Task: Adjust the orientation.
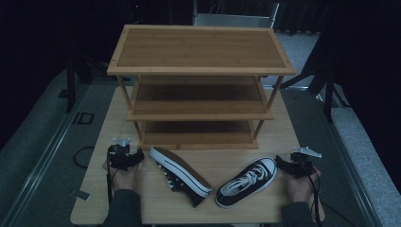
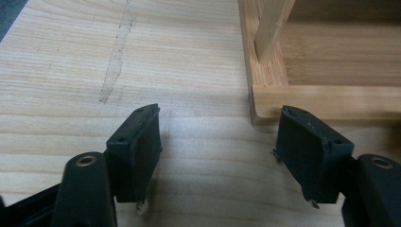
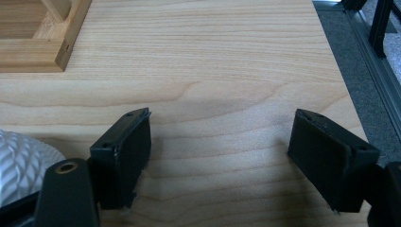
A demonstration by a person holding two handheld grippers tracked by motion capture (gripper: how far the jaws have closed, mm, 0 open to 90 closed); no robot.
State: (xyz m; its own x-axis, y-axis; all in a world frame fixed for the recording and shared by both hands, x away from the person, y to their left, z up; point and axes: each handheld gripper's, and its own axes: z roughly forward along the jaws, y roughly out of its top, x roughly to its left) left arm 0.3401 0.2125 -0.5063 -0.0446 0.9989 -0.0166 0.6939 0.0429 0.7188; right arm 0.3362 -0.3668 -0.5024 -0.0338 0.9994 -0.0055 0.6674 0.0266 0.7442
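Two black canvas sneakers with white soles lie on the wooden table (image 1: 269, 142) in front of a three-tier wooden shoe rack (image 1: 201, 71). The left sneaker (image 1: 179, 175) lies on its side, sole facing the rack. The right sneaker (image 1: 247, 182) stands upright, its white toe (image 3: 21, 168) at the left edge of the right gripper view. My left gripper (image 1: 132, 158) (image 2: 220, 146) rests open on the table just left of the tipped sneaker, near the rack's front left corner (image 2: 265, 101). My right gripper (image 1: 291, 165) (image 3: 220, 151) rests open just right of the upright sneaker. Nothing is between either pair of jaws.
The rack's three shelves are bare. The table's right edge (image 3: 347, 90) lies close to the right gripper, with grey floor and a metal rail (image 3: 373, 56) beyond. Dark stands (image 1: 71, 71) flank the table. Bare tabletop lies between the sneakers and the rack.
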